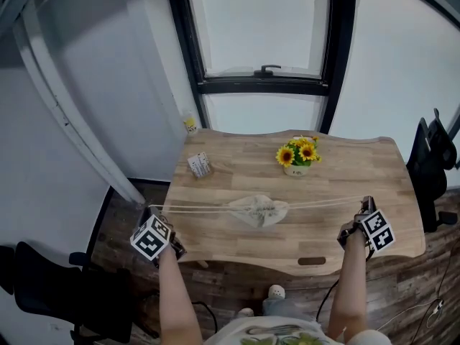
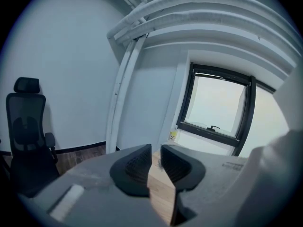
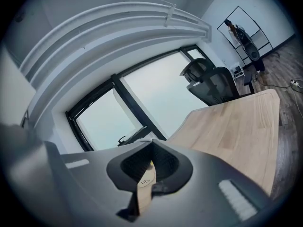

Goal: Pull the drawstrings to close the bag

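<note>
Nearest the person, by the front half of the tabletop (image 1: 237, 244), the left gripper (image 1: 149, 214) sat at 9 o'clock from the bag (image 1: 259, 210) and the right gripper (image 1: 367, 204) at 3 o'clock, each out by a side edge. In the left gripper's own view its fingers (image 2: 135, 167) stood slightly apart, with bare wood showing through the gap and no cord plainly pinched there. The right gripper's fingers (image 3: 168, 162) were pressed together on a small tan tag (image 3: 146, 178), probably the end piece of a cord. Between the two grippers the drawstrings (image 1: 194, 208) ran in long, nearly straight lines across the tabletop, reaching both grippers. The bag lay at the middle, its mouth bunched into a crumpled knot of cloth. Judged from that, the pulling looked almost finished: the cords were drawn far out to both sides and the opening seemed gathered shut, though how tightly could not be told. What seemed left was a last tug if any slack remained, then letting the cords go, and the left side's loose fingers suggested that side was near release. Farther off, a pot of sunflowers (image 1: 298, 155) stood at 1 o'clock from the bag and a little box (image 1: 199, 164) at 10 o'clock. Beyond the far edge was the window (image 1: 262, 27).
</note>
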